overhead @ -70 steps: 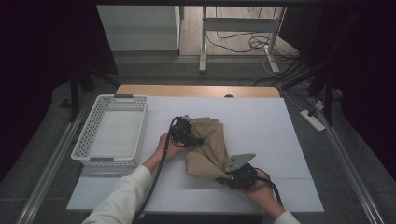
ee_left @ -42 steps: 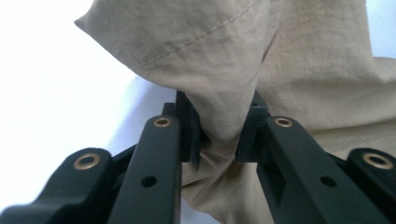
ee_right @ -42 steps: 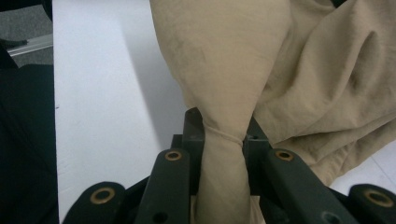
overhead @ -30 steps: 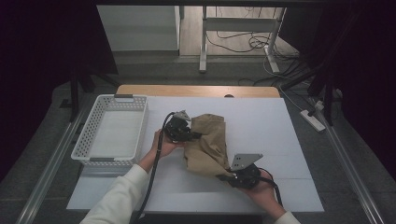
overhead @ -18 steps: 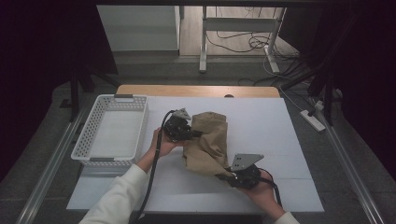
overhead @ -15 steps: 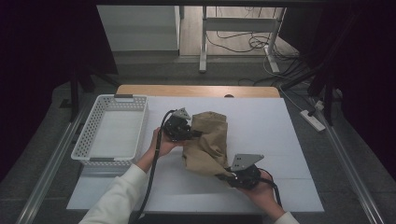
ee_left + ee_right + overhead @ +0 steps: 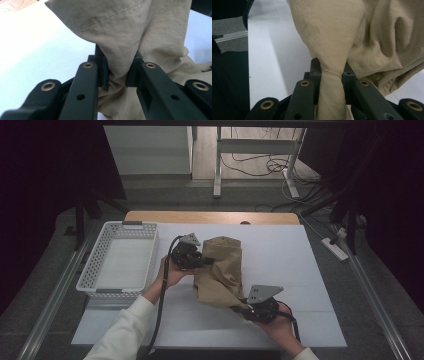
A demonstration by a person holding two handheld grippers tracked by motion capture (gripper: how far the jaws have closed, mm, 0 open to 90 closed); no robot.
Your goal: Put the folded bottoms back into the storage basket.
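Both grips are made: my left gripper [image 7: 204, 260] is clenched on one bunched fold of the tan cloth [image 7: 220, 270], my right gripper [image 7: 239, 308] on another at its near end — the cloth hangs bunched between them over the middle of the counter [image 7: 300, 265]. Spreading or folding it is still ahead, I judge. The white basket [image 7: 120, 260] stands just left; open counter lies right and beyond.
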